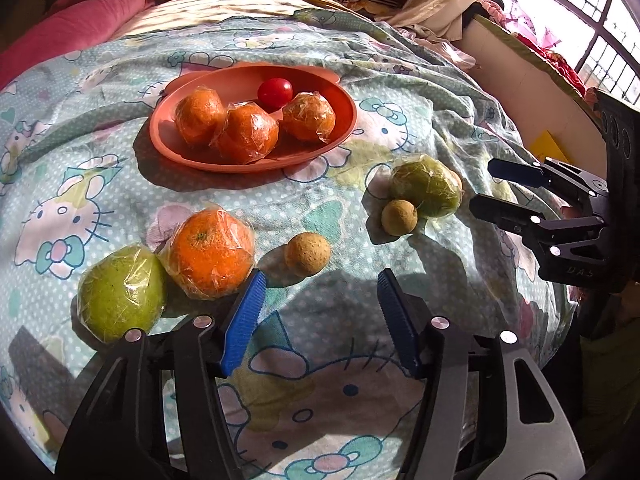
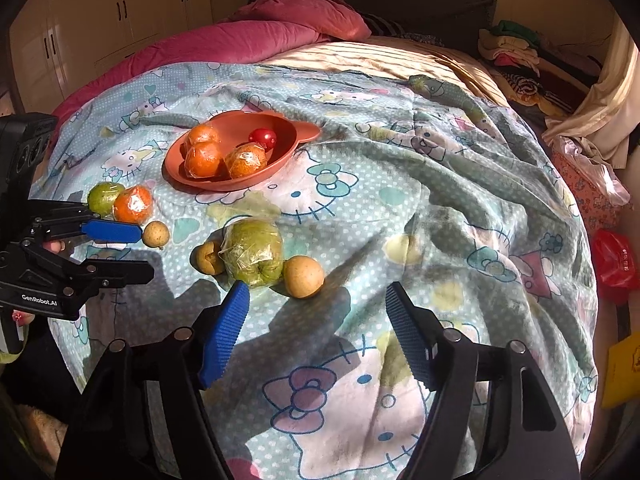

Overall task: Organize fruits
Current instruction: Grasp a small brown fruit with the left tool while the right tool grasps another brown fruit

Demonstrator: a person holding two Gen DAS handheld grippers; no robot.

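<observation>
Both jaws spread, gripping nothing, over a cartoon-cat bedsheet [image 2: 400, 160] (sunlit); pink quilt [image 2: 280, 28] behind, wardrobe [image 2: 100, 20] beyond.

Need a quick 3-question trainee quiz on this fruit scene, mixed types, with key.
1. How many plastic-wrapped oranges lie in the terracotta oval plate?
2. True or false: the small red tomato lies on the patterned bedsheet.
3. The left gripper is: A) shut on the loose wrapped orange, B) open with nothing between its fingers, C) shut on the small round tan fruit.

Key: 1) three; 2) false, it is in the plate; 3) B.
</observation>
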